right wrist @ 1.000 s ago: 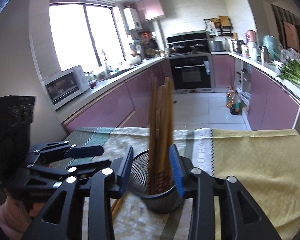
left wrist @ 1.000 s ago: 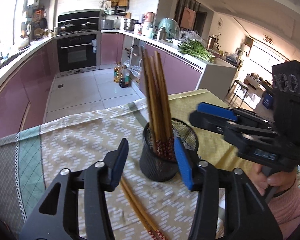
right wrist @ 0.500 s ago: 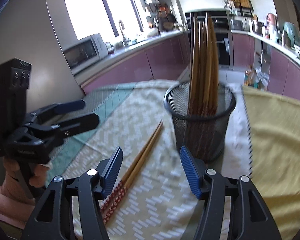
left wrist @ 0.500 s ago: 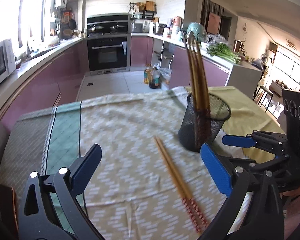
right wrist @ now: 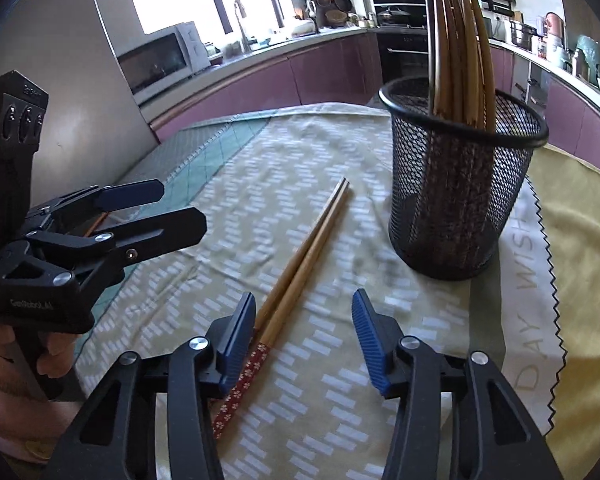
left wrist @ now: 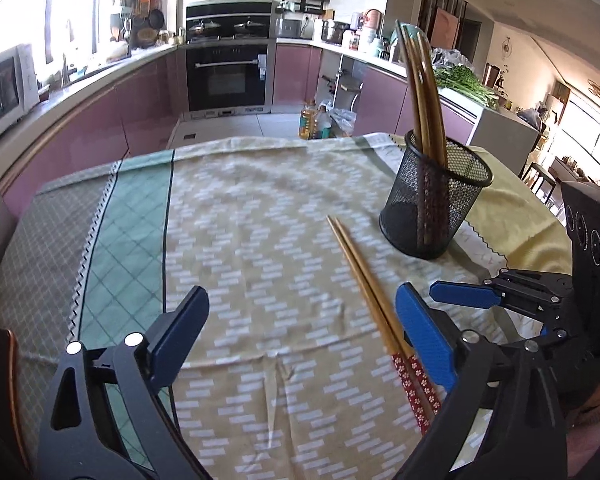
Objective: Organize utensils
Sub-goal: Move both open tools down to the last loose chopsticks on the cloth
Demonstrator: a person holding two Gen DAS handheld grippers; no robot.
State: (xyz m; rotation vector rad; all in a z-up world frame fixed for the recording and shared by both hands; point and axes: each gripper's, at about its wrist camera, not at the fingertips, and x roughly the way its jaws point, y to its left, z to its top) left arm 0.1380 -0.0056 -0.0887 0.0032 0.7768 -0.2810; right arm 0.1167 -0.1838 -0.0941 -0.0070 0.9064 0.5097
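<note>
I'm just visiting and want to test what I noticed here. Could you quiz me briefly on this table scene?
1. True or false: the black mesh cup stands upright with chopsticks in it.
2. How many loose chopsticks lie on the tablecloth? A) none B) a pair C) a heap
3. Fill in: the left tool and the right tool are both ____, holding nothing.

Key: 1 true. 2 B, the pair lying side by side near the cup, red patterned ends towards the tools. 3 open; the left tool's jaws have just narrowed slightly, as have the right's.
</note>
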